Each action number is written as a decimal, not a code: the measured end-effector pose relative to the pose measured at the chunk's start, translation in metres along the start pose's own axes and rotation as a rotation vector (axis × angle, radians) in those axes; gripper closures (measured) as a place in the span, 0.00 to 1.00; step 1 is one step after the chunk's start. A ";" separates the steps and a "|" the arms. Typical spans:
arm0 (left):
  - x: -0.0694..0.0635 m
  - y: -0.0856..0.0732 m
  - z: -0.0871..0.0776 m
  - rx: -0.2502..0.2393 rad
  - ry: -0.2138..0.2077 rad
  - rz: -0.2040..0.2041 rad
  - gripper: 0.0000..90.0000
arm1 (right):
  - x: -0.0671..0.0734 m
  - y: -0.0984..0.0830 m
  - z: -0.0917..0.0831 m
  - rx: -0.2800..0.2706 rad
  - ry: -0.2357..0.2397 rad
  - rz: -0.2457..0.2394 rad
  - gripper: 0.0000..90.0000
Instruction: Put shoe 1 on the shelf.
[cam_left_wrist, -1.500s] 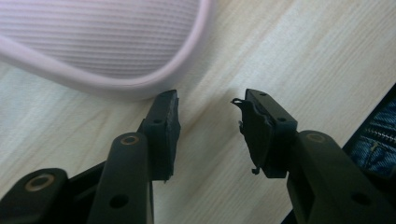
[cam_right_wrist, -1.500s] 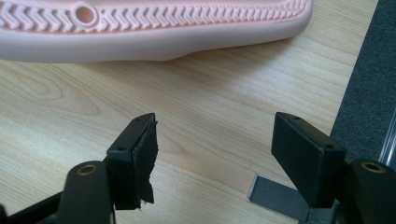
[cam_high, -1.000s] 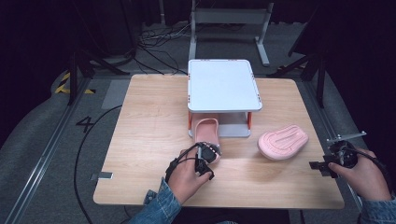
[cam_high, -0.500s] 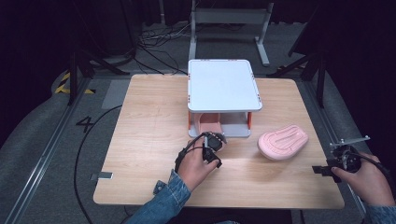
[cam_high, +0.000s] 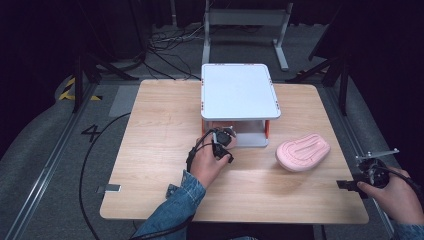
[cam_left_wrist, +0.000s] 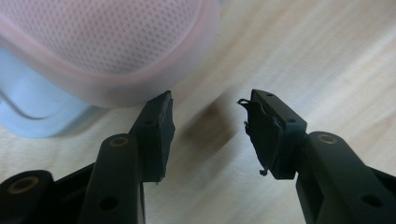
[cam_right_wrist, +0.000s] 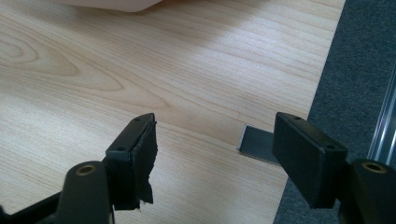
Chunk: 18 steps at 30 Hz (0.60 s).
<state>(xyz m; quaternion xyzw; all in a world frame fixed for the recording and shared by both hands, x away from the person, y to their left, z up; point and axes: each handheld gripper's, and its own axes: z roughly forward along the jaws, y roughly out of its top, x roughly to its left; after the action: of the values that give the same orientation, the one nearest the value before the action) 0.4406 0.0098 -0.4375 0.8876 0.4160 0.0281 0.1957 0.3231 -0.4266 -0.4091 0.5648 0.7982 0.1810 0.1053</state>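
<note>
Since the earlier frames the left gripper has moved up the worktop toward the white two-tier rack, and the pink slipper it was at a second ago now sits pushed in under the rack's lower level. Left fingers have just been opening; nothing is between them, bare wood shows in the gap. In the left gripper view that slipper, pink mesh with a paler rim, lies just ahead of the left finger's tip, on the rack's pale base; can't tell whether the tip touches it. So left is released, slipper let go. Second pink slipper lies sole-up on the worktop to the right of the rack, well apart from both grippers. Right gripper hangs at the worktop's right edge, fingers spread wide with nothing between them, over bare wood and a small metal bracket at the edge.
</note>
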 end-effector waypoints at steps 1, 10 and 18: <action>0.003 0.000 0.000 -0.005 0.006 -0.014 0.57 | 0.000 0.000 0.000 -0.001 0.000 0.000 0.35; 0.014 -0.001 -0.002 -0.009 -0.006 -0.096 0.59 | 0.001 0.001 0.000 -0.004 -0.001 -0.004 0.35; 0.017 -0.006 -0.010 -0.001 0.005 -0.010 0.44 | 0.000 0.002 -0.002 -0.012 0.001 -0.006 0.35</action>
<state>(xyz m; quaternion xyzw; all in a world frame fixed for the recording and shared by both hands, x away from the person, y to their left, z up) 0.4457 0.0291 -0.4328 0.8854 0.4208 0.0294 0.1953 0.3236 -0.4269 -0.4063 0.5617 0.7989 0.1855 0.1089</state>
